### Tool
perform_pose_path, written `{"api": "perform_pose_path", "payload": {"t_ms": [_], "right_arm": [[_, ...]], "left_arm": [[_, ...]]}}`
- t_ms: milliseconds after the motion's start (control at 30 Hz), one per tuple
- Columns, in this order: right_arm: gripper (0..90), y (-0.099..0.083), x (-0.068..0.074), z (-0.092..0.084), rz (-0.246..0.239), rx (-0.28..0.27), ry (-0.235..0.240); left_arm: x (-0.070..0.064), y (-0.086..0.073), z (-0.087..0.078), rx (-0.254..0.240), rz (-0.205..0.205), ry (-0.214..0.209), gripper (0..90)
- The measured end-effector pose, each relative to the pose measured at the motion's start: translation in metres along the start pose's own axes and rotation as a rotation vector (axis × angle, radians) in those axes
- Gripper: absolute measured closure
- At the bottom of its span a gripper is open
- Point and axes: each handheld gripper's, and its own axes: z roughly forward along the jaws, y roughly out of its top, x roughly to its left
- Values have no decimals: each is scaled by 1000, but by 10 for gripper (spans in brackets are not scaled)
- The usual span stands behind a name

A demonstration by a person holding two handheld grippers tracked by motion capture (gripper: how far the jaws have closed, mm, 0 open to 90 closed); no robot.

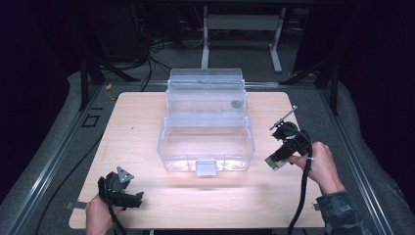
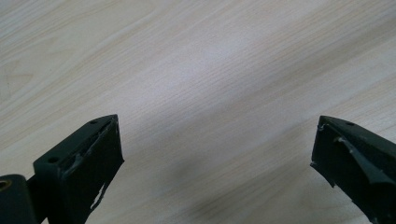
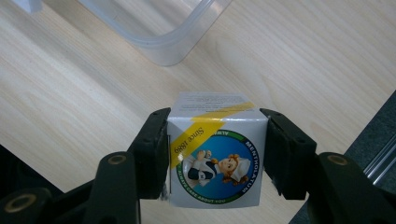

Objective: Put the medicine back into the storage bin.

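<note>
A small white box (image 3: 215, 158) with a round blue and green label and a yellow stripe sits between the jaws of my right gripper (image 3: 215, 154), which is shut on it. In the high view this gripper (image 1: 277, 161) hangs above the table to the right of the clear plastic box (image 1: 205, 147), and the small box (image 1: 273, 163) shows at its tip. The clear box stands open with its lid (image 1: 205, 93) raised at the back. My left gripper (image 1: 128, 198) rests near the front left of the table (image 1: 137, 127), open, with bare wood between its fingers (image 2: 88, 158).
A corner of the clear box (image 3: 159, 42) lies just beyond the held small box in the right gripper view. The table's right edge and a metal rail (image 1: 352, 161) run close to my right hand. Dark floor, cables and a frame (image 1: 240, 29) lie behind the table.
</note>
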Motion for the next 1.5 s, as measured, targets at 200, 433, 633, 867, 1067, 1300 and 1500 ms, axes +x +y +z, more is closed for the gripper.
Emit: {"api": "perform_pose_path", "payload": {"t_ms": [200, 433, 633, 867, 1067, 1300, 1500], "right_arm": [[463, 7, 1, -9, -10, 8, -35], [463, 17, 3, -20, -31, 5, -36], [463, 26, 4, -26, -44, 12, -39], [463, 34, 4, -31, -49, 1, -22], [463, 42, 5, -38, -61, -2, -45], [463, 50, 10, -44, -75, -7, -52], [463, 56, 12, -45, -76, -22, -26]], "left_arm": [[1, -1, -1, -4, 1, -1, 21], [1, -1, -1, -7, 0, -1, 23], [1, 0, -1, -7, -1, -4, 33], [1, -1, 0, -5, 0, -6, 33], [0, 0, 0, -6, -2, -15, 42], [0, 0, -1, -20, 6, -11, 49], [0, 0, -1, -12, 14, -12, 49]]}}
